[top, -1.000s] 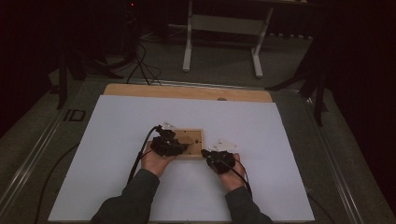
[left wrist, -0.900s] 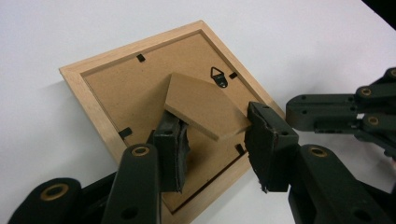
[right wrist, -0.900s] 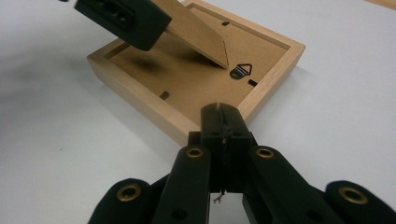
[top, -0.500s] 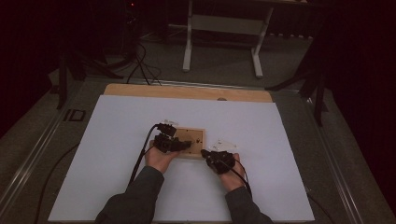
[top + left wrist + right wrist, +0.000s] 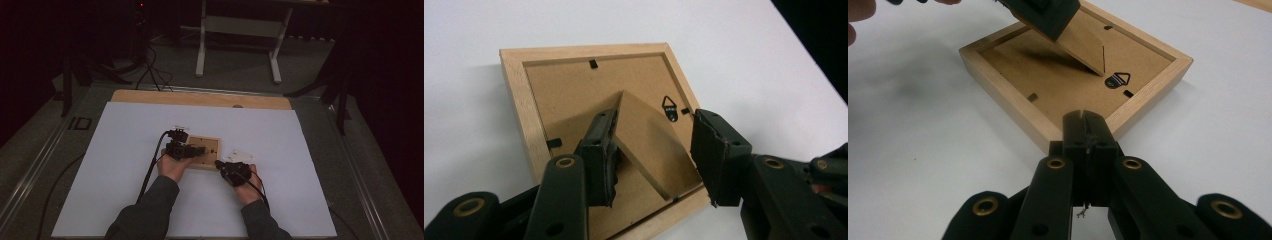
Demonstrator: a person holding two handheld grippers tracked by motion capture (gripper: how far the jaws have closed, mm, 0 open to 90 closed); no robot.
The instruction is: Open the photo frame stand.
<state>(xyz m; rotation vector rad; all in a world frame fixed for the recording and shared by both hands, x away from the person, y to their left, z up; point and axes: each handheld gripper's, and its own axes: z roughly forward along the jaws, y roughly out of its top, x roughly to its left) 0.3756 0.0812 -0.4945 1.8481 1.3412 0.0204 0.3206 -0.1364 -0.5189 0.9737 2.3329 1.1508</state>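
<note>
A light wooden picture frame (image 5: 212, 146) (image 5: 549, 85) (image 5: 1013, 65) lies face down on the white sheet. Its brown backing shows a small metal hanger (image 5: 669, 107) (image 5: 1117, 80). The fold-out stand (image 5: 649, 145) (image 5: 1083, 47) on the back is tilted up off the backing. My left gripper (image 5: 199, 150) (image 5: 654, 119) is open, with its jaws on either side of the stand and the left jaw against the raised edge. My right gripper (image 5: 219, 163) (image 5: 1083, 117) is shut with nothing in it, and its tips rest at the frame's near rim.
The white sheet (image 5: 125, 150) covers most of a wooden tabletop (image 5: 200, 98). Both forearms come in from the bottom edge, with cables trailing back from the grippers. Beyond the table, a white-legged stand (image 5: 237, 30) and floor cables (image 5: 150, 65) sit in the dark.
Both hands stay almost where they were. The left gripper has edged slightly further onto the frame's back.
</note>
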